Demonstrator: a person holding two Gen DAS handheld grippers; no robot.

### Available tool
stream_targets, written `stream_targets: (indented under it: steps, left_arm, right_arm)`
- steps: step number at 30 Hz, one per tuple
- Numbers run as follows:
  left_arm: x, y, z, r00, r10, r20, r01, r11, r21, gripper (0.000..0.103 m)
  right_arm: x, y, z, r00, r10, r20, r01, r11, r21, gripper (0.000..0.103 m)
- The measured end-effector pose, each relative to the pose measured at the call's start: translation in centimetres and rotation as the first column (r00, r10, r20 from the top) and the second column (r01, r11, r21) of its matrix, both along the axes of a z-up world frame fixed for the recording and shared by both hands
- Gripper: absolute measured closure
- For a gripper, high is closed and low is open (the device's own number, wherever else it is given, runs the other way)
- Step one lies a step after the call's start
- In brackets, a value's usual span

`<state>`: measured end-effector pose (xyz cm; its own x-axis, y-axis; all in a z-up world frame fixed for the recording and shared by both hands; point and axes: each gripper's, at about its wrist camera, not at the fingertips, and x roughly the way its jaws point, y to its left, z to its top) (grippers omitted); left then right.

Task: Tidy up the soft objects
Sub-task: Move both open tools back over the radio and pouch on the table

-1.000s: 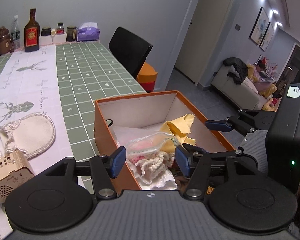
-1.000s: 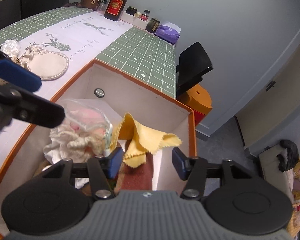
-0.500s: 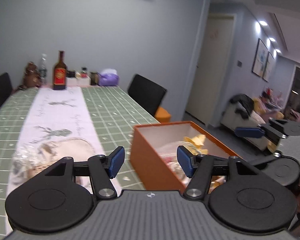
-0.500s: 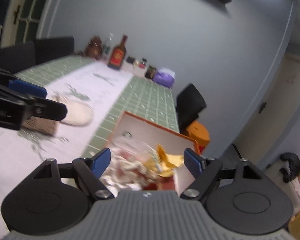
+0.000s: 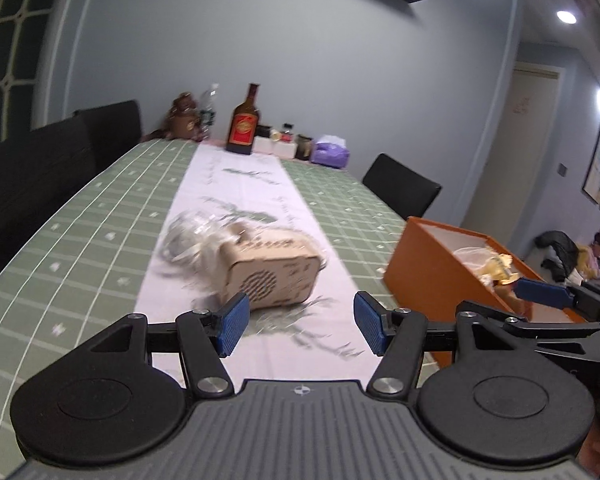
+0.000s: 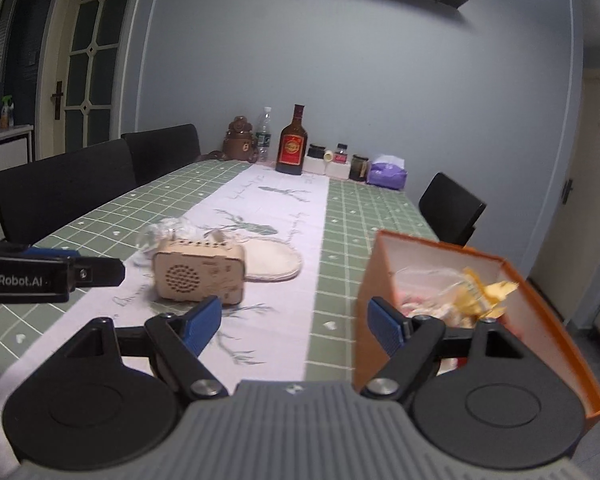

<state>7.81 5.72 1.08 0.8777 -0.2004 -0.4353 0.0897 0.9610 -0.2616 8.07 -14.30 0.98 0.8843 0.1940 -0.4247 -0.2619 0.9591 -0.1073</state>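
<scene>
With both sets of jaws spread wide and empty, the left gripper (image 5: 298, 328) and right gripper (image 6: 294, 324) hang above the table runner (image 6: 272, 236); the orange box (image 6: 540, 336) of soft stuff sits to their right.

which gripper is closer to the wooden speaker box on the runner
Left. The left gripper points almost straight at the wooden speaker box, which lies just beyond its open fingers. The right gripper sits further right, by the orange box, with the speaker box off to its left.
</scene>
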Motion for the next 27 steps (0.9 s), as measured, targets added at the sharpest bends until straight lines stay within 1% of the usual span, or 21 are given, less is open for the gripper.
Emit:
stream_targets:
  steps: [6,12,19,23,27]
  left_arm:
    - [-0.4,2.2,-1.5,0.997,0.055,-0.058,-0.058,0.998,-0.036,0.033]
    - [0.3,2.7,-2.1,0.993,0.074,-0.095,-0.081,0.994,-0.073,0.033]
    - [2.4,3.2,-0.6,0.991,0.082,-0.107,-0.093,0.991,-0.096,0.033]
    - [4.6,3.8,0.9,0.987,0.116,-0.114,-0.129,0.985,-0.113,0.032]
    - [7.2,4.2,2.1,0.982,0.127,-0.138,-0.144,0.983,-0.116,0.025]
  right_arm:
    - [0.4,2.5,-2.2,0.996,0.039,-0.075,-0.037,0.999,0.031,0.024]
    - [1.5,3.9,-2.9,0.992,0.084,-0.098,-0.082,0.996,0.016,0.024]
    - [3.9,3.8,-1.6,0.988,0.087,-0.129,-0.082,0.996,0.045,0.024]
    - [5.7,4.0,-0.3,0.986,0.094,-0.137,-0.088,0.995,0.048,0.024]
    - [7.6,4.2,1.1,0.982,0.102,-0.156,-0.097,0.994,0.040,0.024]
